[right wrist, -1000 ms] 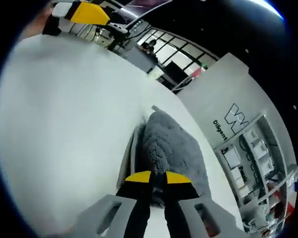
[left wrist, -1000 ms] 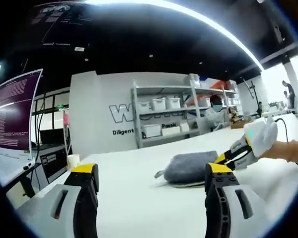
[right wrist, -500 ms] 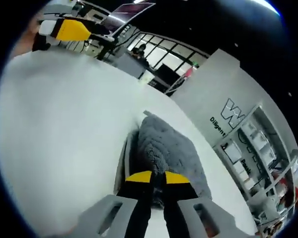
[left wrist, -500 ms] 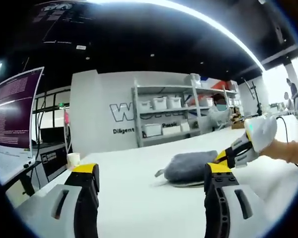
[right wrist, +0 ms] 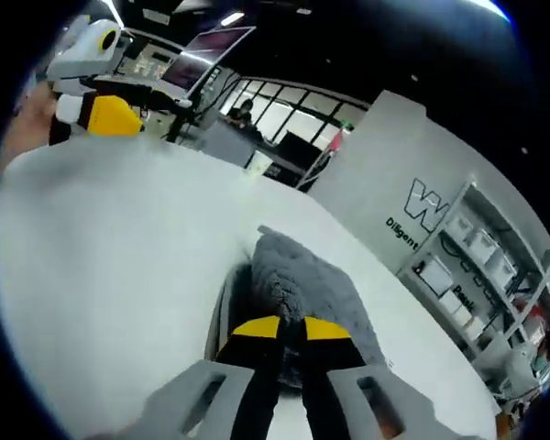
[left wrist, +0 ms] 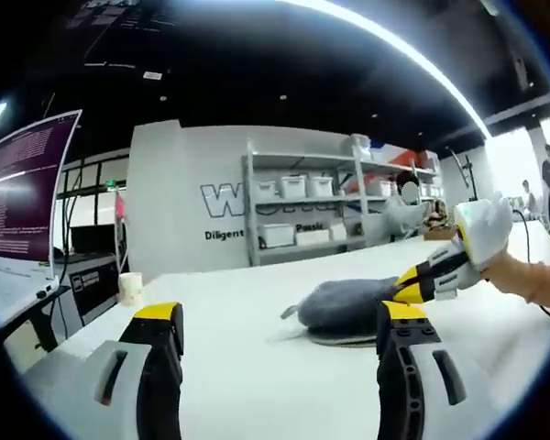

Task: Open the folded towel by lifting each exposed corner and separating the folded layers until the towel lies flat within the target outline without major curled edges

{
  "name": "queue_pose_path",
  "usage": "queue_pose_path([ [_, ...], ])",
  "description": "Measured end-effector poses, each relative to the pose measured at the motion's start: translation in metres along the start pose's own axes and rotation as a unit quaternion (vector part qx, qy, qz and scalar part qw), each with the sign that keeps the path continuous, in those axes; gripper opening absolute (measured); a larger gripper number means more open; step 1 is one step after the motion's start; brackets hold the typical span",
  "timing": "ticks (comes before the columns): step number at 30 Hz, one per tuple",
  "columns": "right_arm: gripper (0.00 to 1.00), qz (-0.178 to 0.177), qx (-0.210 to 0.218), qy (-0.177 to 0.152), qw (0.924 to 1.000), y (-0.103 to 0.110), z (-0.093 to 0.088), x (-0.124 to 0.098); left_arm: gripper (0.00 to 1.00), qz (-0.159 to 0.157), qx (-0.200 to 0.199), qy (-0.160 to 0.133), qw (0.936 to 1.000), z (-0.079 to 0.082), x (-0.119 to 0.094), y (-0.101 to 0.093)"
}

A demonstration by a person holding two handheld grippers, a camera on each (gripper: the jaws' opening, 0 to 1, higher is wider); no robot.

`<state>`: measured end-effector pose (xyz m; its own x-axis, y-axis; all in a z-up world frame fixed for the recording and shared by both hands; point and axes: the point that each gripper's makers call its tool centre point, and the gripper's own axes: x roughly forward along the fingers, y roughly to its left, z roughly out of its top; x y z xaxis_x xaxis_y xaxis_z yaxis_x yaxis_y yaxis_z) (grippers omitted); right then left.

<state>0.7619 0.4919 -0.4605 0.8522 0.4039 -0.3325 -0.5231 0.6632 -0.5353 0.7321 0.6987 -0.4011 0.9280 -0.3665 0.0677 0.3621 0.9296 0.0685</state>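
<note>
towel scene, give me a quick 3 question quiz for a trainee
1. True or false: the grey towel already lies flat and unfolded on the white table.
2. Which claw is pinching the towel's edge? A) left claw B) right claw C) both
3. Fill in: the left claw's jaws stand ____, with nothing between them.

Key: 1 false, it is a folded, bunched mound. 2 B, its yellow tips close on the near edge. 3 open.
</note>
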Motion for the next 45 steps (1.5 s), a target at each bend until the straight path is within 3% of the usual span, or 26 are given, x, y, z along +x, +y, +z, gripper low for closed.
queue_pose_path([
  [9, 0.01, -0.001, 0.026, -0.039, 0.9989, -0.012, 0.023, -0.019, 0.94, 0.004, 0.021, 0.007, 0.9997, -0.003, -0.003, -0.011],
  [12, 0.01, -0.008, 0.034, -0.056, 0.9978, -0.018, 0.034, -0.027, 0.97, 0.010, 0.027, 0.010, 0.9995, -0.003, 0.008, 0.009],
  [19, 0.01, -0.007, 0.074, -0.089, 0.9933, -0.029, 0.055, -0.043, 0.98, 0.013, 0.040, 0.007, 0.9991, -0.002, 0.008, 0.009],
  [34, 0.00, -0.030, 0.095, -0.116, 0.9883, -0.051, 0.069, -0.061, 0.96, 0.011, 0.043, 0.015, 0.9989, -0.004, 0.005, 0.004],
  [37, 0.00, -0.024, 0.128, -0.119, 0.9843, -0.054, 0.072, -0.066, 0.95, 0.011, 0.042, 0.018, 0.9989, -0.005, 0.004, 0.004],
  [41, 0.00, -0.043, 0.152, -0.115, 0.9807, -0.067, 0.066, -0.072, 0.95, 0.010, 0.042, 0.019, 0.9989, -0.005, 0.008, 0.009],
  [45, 0.00, -0.057, 0.210, -0.118, 0.9688, -0.086, 0.051, -0.076, 0.94, 0.005, 0.040, 0.018, 0.9990, -0.004, 0.014, 0.014],
])
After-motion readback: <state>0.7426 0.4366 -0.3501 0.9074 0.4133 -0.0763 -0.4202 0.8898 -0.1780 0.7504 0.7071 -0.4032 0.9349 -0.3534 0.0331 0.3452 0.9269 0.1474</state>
